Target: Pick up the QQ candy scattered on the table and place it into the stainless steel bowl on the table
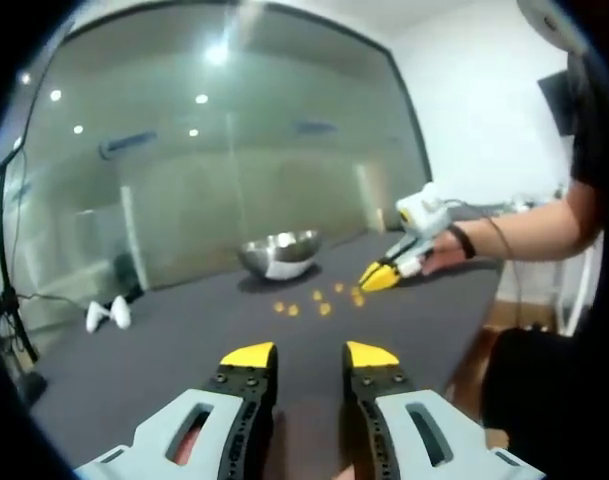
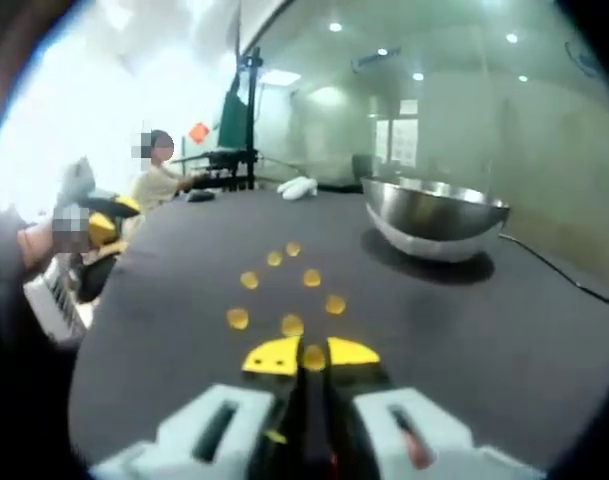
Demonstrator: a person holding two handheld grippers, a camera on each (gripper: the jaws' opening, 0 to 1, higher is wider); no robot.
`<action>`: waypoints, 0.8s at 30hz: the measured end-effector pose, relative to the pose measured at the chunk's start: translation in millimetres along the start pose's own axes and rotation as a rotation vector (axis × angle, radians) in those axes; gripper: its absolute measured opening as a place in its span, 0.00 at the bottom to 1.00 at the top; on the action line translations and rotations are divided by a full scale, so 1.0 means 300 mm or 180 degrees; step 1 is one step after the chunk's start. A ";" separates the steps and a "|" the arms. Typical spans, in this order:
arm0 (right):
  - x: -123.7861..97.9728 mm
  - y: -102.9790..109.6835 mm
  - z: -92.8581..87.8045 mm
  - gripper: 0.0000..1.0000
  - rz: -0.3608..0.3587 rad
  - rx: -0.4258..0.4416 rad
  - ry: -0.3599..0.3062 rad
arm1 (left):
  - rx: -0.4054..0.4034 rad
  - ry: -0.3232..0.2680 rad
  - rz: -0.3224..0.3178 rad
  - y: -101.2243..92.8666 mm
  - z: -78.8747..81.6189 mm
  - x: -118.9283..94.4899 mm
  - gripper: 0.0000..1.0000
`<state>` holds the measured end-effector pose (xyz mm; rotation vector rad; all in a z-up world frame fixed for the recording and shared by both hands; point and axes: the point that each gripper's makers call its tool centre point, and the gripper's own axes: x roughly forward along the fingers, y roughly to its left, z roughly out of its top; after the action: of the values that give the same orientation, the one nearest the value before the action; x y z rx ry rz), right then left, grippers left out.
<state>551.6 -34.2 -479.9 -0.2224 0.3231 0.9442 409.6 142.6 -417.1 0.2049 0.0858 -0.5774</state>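
1. A dark table (image 1: 144,350) runs to a glass wall (image 1: 234,150); the stainless steel bowl (image 2: 436,218) stands right of centre in the right gripper view.
2. The right gripper (image 2: 312,357), low centre, looks clenched on one QQ candy (image 2: 313,355); six more candies (image 2: 284,290) lie just above it. Lifting and carrying to the bowl likely comes next.
3. The left gripper view shows the left gripper (image 1: 310,352) released and holding nothing, bottom centre, and white objects (image 1: 108,314) at left.

1. Table (image 2: 544,340): dark grey, matte top.
2. Stainless steel bowl (image 2: 436,218): ahead and right of the right gripper (image 2: 313,357).
3. Yellow candies (image 2: 274,290): scattered just ahead of that gripper.
4. White object (image 1: 108,315): far edge.
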 end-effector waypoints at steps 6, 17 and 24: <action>-0.001 0.003 0.001 0.10 0.0005 -0.0023 0.0021 | 0.0014 -0.0001 -0.0006 -0.002 0.004 -0.001 0.28; -0.038 0.022 0.038 0.09 -0.0040 -0.0012 -0.0080 | 0.0019 -0.0015 -0.0035 -0.012 0.007 0.003 0.28; -0.097 -0.002 0.118 0.09 -0.0244 0.0017 -0.0322 | 0.0030 -0.0019 -0.0078 -0.025 0.006 0.010 0.28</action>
<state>542.2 -44.9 -436.1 -0.1804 0.2225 0.8757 408.0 134.5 -416.8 0.2116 0.0800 -0.6030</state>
